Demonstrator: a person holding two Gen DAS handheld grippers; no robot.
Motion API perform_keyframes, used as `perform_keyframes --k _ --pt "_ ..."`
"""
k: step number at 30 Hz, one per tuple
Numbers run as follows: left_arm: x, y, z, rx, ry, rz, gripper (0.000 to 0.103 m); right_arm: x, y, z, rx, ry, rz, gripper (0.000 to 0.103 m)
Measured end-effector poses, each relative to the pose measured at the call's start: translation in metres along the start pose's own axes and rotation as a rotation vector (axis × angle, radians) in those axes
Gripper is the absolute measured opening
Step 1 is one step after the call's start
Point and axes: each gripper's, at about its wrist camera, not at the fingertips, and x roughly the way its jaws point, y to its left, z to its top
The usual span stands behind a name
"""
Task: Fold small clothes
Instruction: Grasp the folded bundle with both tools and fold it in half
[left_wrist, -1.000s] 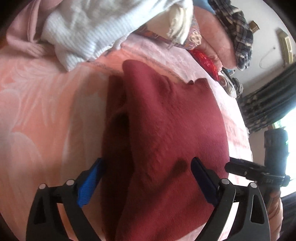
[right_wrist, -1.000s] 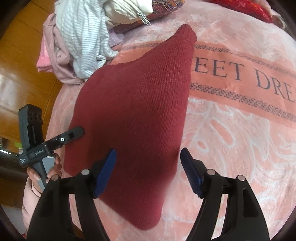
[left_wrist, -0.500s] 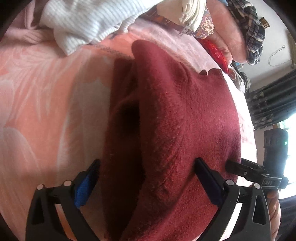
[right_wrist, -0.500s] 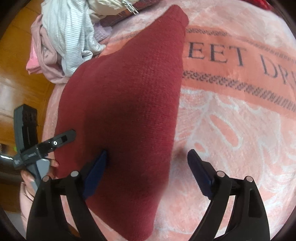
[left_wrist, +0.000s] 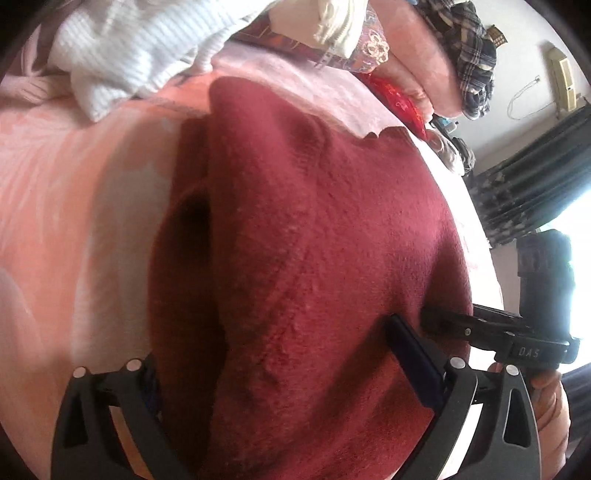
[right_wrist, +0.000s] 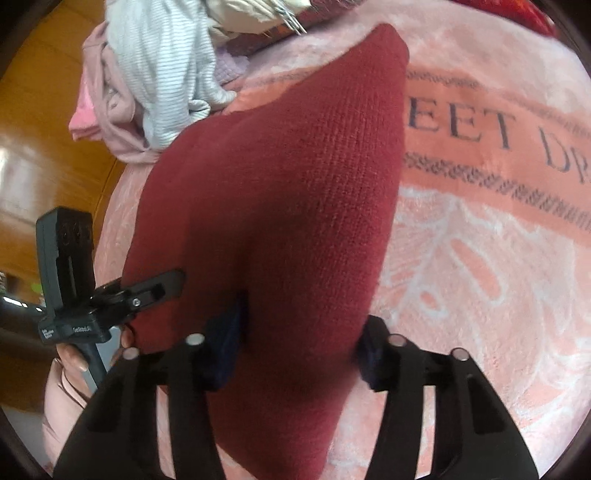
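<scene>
A dark red knitted garment (left_wrist: 314, 240) lies folded on the pink blanket (left_wrist: 66, 221); it also fills the middle of the right wrist view (right_wrist: 295, 203). My left gripper (left_wrist: 280, 373) is down on its near edge with the jaws wide apart, the cloth bulging between them. My right gripper (right_wrist: 299, 347) straddles the garment's near right edge, its blue pads (right_wrist: 225, 343) narrowed and pressing the cloth from both sides. Each gripper shows in the other's view: the right one (left_wrist: 480, 328) and the left one (right_wrist: 144, 291).
A pile of clothes lies at the far side: a white striped top (right_wrist: 162, 74), pink items (right_wrist: 96, 118) and a plaid shirt (left_wrist: 469, 55). The blanket carries printed letters (right_wrist: 498, 125). A wooden floor (right_wrist: 44, 110) lies beyond the bed's left edge. Dark curtains (left_wrist: 535, 177) hang at the right.
Both grippers have moved forward and down onto the red garment. The right jaws have narrowed around its edge; the left jaws stay wide.
</scene>
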Motion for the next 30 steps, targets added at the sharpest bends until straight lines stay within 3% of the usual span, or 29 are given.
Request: perform_keyframes --k 3,8,11,19,30 --pt "-0.003 0.006 0.0 -0.044 -0.007 -0.046 0.085 -0.004 -0.003 -0.001 0.015 -0.008 0.042 0.042" --pt "-0.011 0.006 -0.003 -0.06 -0.038 -0.106 0.054 -0.015 -0.001 -0.005 0.001 -0.028 0.061 0.038" --pt "-0.018 0.004 -0.006 -0.086 -0.069 -0.161 0.043 -0.028 -0.003 -0.009 -0.006 -0.033 0.072 0.037" --pt "-0.02 -0.062 -0.029 -0.024 -0.093 -0.241 0.04 -0.099 -0.027 -0.046 -0.023 -0.07 0.038 0.036" --pt "0.018 -0.242 -0.087 0.144 -0.064 -0.327 0.04 -0.235 -0.126 -0.125 0.017 -0.158 -0.076 0.036"
